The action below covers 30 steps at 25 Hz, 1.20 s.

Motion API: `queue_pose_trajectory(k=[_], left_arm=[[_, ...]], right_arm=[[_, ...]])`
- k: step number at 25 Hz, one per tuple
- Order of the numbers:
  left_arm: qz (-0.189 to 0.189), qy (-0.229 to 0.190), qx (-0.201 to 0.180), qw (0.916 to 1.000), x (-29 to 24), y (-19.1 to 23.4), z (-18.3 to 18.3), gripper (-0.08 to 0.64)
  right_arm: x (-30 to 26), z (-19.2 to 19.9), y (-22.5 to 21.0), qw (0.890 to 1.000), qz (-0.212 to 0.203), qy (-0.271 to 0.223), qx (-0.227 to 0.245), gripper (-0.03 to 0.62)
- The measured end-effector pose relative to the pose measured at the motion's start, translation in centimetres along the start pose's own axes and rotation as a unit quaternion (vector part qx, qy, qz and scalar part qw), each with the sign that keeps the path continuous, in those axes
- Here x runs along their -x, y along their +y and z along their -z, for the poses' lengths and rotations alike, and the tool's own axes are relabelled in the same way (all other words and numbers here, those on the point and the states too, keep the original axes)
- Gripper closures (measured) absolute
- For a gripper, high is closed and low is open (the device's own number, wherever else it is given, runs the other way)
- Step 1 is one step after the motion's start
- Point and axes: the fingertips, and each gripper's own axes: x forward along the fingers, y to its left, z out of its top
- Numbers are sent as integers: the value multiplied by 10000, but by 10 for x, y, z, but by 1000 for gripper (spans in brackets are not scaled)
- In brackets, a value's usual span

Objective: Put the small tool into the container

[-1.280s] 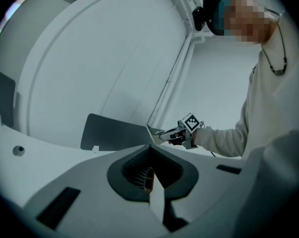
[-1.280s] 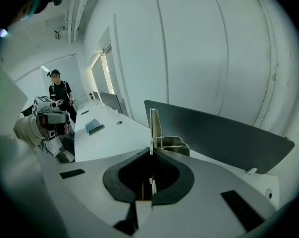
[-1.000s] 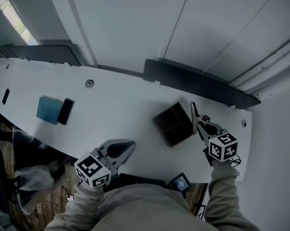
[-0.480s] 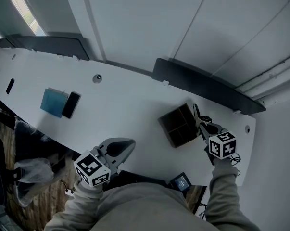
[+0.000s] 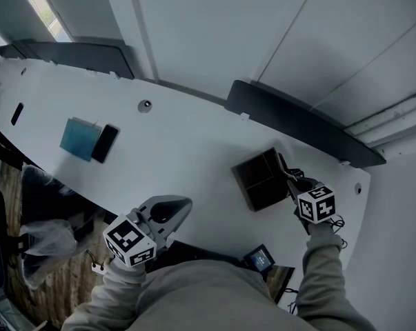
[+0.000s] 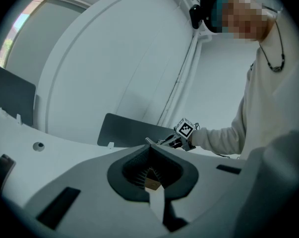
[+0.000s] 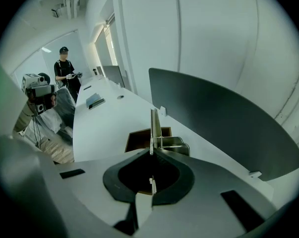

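My right gripper (image 7: 150,150) has its jaws pressed tight on the small tool (image 7: 153,125). It is a thin, flat strip of silvery metal that stands up past the fingertips, with a bent, shinier loop of the same metal just beside its foot. Beyond it, in the right gripper view, sits the container (image 7: 138,132), a dark brown square box split into four compartments, on the long white table (image 5: 180,150).

In the head view the small tool runs close along the container's right-hand rim (whether metal touches the wall there I cannot tell). It is in my grip, not lying in any compartment. The gripper tilts steeply down toward that edge, its marker cube nearest my sleeve.

My left gripper (image 6: 148,145) is well apart from all this, near the table's front edge, and points roughly level across the tabletop. Its jaws are closed tip to tip, with no object caught between them.

Farther along to my left lies a flat teal box (image 5: 80,138). A slim black phone (image 5: 105,143) rests against the side nearer me. A dark grey curved partition screen (image 5: 297,121) stands along the table's back edge, behind the container.
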Motion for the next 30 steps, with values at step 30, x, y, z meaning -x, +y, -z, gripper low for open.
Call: queue_pose_trajectory(k=[30], left_arm=[[-414, -14, 228, 9989, 17, 13, 16, 558]], right_arm=[[-53, 20, -14, 9965, -127, 819, -106, 569]])
